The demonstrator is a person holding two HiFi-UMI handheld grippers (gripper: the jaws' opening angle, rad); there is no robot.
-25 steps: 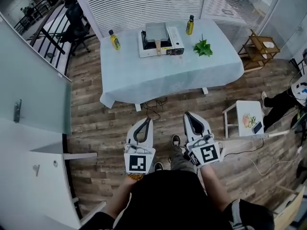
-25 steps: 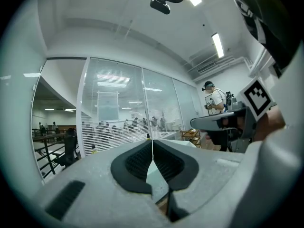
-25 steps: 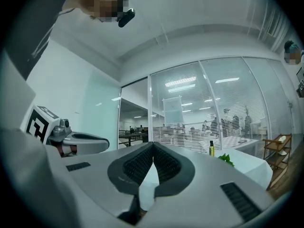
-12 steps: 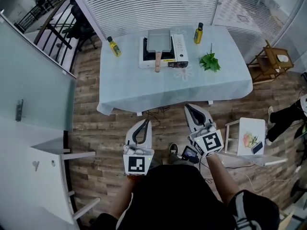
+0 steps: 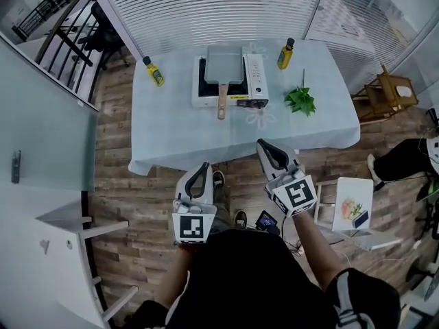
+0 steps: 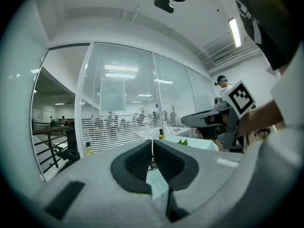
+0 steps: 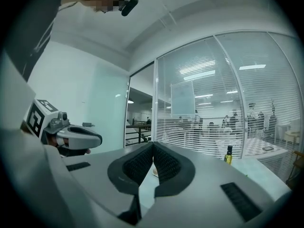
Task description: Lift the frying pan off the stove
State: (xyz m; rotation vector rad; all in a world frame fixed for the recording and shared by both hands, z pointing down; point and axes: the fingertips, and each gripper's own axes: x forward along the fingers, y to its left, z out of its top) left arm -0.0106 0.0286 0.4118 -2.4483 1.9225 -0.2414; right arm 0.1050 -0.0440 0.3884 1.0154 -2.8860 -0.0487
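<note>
A grey square frying pan point(image 5: 224, 65) with a wooden handle point(image 5: 221, 101) sits on a white portable stove point(image 5: 252, 81) at the far side of the cloth-covered table point(image 5: 206, 139). Both grippers are held level in front of the table's near edge, well short of the pan. My left gripper point(image 5: 204, 166) is shut with nothing in it, and its pads meet in the left gripper view point(image 6: 152, 144). My right gripper point(image 5: 264, 144) is likewise shut and empty point(image 7: 153, 148). Each gripper view shows the other gripper beside it: the right gripper point(image 6: 209, 120) and the left gripper point(image 7: 76, 137).
Two yellow bottles point(image 5: 153, 72) point(image 5: 285, 53) flank the stove, and green leaves point(image 5: 301, 100) lie at its right. A small white side table point(image 5: 353, 204) stands at my right, a wooden rack point(image 5: 387, 88) beyond it. A glass partition point(image 5: 41, 136) lines the left. A seated person's leg point(image 5: 401, 157) is at far right.
Both grippers have moved forward toward the table, staying shut. The table and stove now lie closer and more centred in the head view.
</note>
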